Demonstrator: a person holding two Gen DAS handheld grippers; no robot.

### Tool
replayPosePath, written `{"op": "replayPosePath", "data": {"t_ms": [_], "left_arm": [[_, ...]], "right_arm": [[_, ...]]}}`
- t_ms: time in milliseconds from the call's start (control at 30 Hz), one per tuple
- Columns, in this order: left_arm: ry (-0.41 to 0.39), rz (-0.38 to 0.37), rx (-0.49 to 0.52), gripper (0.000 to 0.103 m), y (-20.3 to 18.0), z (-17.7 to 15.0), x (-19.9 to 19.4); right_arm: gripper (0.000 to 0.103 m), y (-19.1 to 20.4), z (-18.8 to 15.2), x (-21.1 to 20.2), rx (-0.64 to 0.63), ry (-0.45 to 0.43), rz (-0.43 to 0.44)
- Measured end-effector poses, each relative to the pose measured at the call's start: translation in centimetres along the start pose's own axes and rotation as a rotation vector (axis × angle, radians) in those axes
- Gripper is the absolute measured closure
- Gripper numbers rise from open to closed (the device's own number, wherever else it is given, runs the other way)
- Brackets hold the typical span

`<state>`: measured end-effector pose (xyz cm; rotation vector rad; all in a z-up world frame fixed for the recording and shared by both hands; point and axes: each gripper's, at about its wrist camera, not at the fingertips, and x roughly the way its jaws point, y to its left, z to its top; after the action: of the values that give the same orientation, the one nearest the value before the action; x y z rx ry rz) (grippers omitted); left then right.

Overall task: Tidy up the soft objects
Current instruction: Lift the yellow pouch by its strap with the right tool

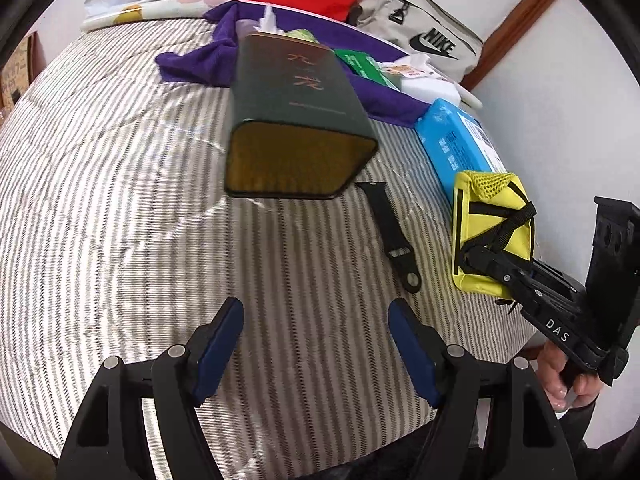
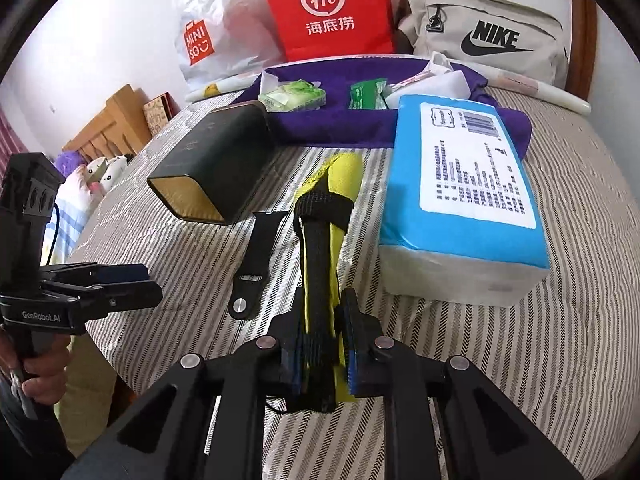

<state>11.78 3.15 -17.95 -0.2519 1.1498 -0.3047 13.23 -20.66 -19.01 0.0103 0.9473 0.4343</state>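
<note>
A yellow pouch with black straps lies on the striped bed cover. My right gripper is shut on its near end, pads pressing the yellow fabric and a black strap. The left wrist view shows the same pouch at the right with the right gripper clamped on it. My left gripper stands open over bare cover with nothing between its fingers; it also shows at the left as the left gripper. A blue tissue pack lies just right of the pouch.
A dark green box lies on its side mid-bed, a black strap beside it. A purple cloth behind holds green packets. A red bag, a Nike bag and a white plastic bag line the wall.
</note>
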Motion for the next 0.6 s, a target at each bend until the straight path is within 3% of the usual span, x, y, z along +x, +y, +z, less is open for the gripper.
{"op": "replayPosePath", "data": {"t_ms": [367,600], "left_arm": [[-0.024,0.118,0.191,0.030,-6.2,0.4,2.8],[-0.069,0.189,0.168,0.032,-7.9,2.6,5.1]], "right_arm": [[0.091,-1.4,-3.1,-4.5,-0.015,-0.066,0.067],[0.091,-3.0,-4.6,-5.9,-0.022,-0.102,0.030]]}}
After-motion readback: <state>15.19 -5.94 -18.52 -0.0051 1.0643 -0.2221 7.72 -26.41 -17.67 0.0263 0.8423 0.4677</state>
